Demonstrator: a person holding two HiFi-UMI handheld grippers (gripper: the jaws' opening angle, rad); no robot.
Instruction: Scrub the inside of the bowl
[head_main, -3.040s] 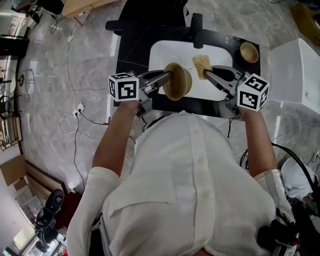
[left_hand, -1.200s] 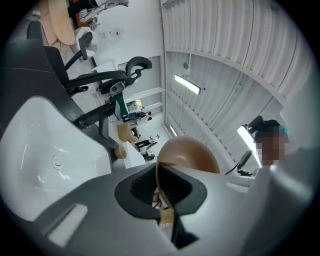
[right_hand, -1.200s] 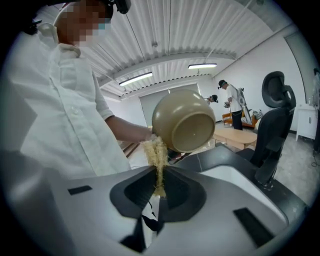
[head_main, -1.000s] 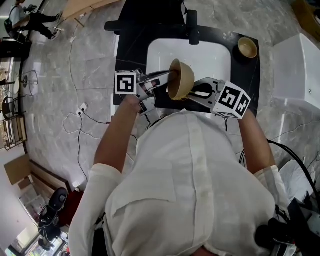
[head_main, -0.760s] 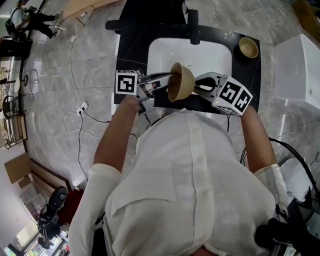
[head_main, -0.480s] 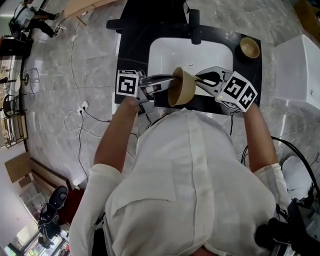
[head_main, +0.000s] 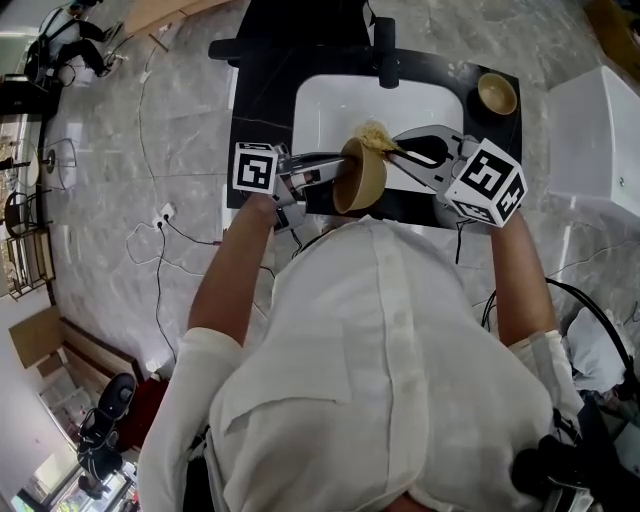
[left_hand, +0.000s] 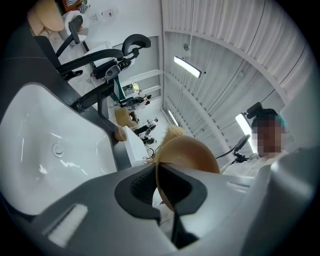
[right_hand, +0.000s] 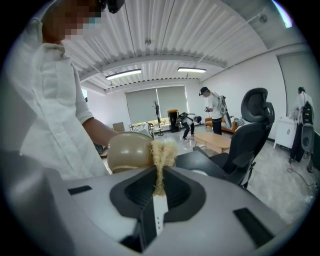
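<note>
Head view: top-down; gripper views: close-up, share bowl (head_main: 360, 180).

three seconds back the right tool (head_main: 393, 152) held the scrubber (head_main: 374, 134) out over the sink (head_main: 325, 110), clear of the bowl (head_main: 360, 182). a second ago it had swung in low at the bowl's near side, with the scrubber hidden. since then it has drawn off toward the far side, and the scrubber now shows at the bowl's far rim. the bowl has shifted slightly toward the person.
</note>
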